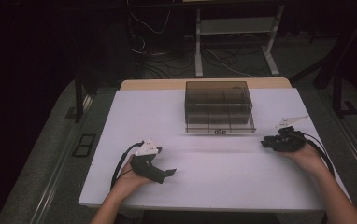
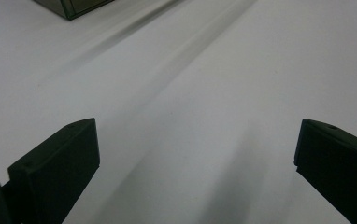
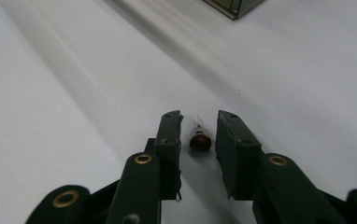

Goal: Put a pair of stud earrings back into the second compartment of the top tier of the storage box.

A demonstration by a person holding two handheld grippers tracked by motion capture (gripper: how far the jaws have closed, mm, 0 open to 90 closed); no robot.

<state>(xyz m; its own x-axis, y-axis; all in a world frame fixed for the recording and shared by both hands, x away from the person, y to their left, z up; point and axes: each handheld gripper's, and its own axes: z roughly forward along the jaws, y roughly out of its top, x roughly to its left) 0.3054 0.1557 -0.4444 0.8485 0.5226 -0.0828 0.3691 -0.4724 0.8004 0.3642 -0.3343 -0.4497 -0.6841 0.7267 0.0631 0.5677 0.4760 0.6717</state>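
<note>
The right tongs (image 3: pixel 200 128) stand narrowly open, bracketing without touching a small brown bulb (image 3: pixel 199 141) lying on the white surface (image 1: pixel 214 172) at four o'clock from the box (image 1: pixel 218 107). The left tongs (image 2: pixel 195 154) gape wide, empty.

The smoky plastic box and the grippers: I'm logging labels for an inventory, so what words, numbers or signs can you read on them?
None are readable. The compartment box has a small dark mark at its front edge, too blurred to read; the grippers and the white table carry no text.
</note>
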